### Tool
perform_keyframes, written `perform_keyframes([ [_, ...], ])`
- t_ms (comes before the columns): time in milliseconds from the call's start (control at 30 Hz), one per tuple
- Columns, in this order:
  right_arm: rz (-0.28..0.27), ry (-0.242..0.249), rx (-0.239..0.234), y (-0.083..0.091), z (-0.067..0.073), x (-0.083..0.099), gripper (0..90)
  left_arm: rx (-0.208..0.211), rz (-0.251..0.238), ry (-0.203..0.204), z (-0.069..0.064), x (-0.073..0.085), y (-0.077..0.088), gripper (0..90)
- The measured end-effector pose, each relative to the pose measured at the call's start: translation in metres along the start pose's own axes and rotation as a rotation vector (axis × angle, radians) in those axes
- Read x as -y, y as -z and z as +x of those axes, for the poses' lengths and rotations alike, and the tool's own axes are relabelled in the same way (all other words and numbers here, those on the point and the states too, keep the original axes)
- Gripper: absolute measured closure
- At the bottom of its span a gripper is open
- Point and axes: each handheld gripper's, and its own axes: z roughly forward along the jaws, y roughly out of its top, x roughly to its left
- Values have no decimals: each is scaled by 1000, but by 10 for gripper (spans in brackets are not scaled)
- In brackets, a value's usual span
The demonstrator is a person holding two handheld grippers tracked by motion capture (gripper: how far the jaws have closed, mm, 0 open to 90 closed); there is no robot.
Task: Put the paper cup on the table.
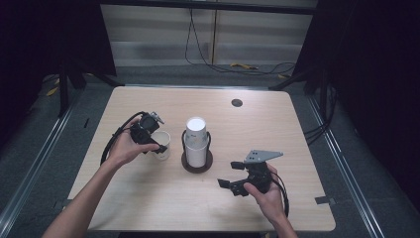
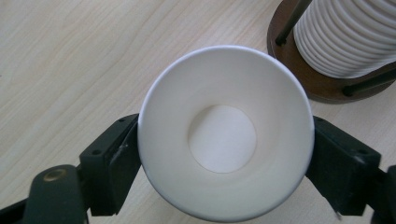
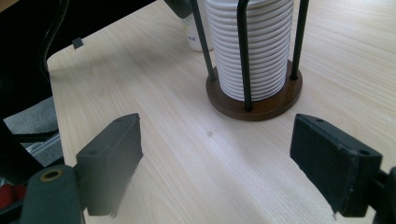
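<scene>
A single white paper cup (image 1: 162, 144) (image 2: 224, 135) stands upright on the wooden table, its mouth facing up. My left gripper (image 1: 159, 144) (image 2: 226, 144) reaches down over it with one black jaw on each side of the cup; the jaws stand wide and I see no pad pressing on the wall. Just right of it is a tall stack of white cups (image 1: 196, 141) (image 2: 345, 32) (image 3: 252, 46) inside a black wire holder on a round dark wooden base (image 1: 196, 167) (image 3: 261, 105). My right gripper (image 1: 229, 173) (image 3: 215, 140) is open and empty, near the front right, pointing at the holder.
A black round grommet (image 1: 236, 102) sits near the table's far edge. The table's left corner (image 3: 60, 56) lies close to the cup. Cables lie on the floor (image 1: 233, 67) beyond the table. Bare wood (image 1: 163, 198) spreads across the front.
</scene>
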Motion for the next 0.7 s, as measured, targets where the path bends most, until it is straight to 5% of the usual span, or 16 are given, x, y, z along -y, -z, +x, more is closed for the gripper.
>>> perform_keyframes([
  [700,5,-3,5,-1,-1,1,164,-27,-87,23,-4,9,10,171],
])
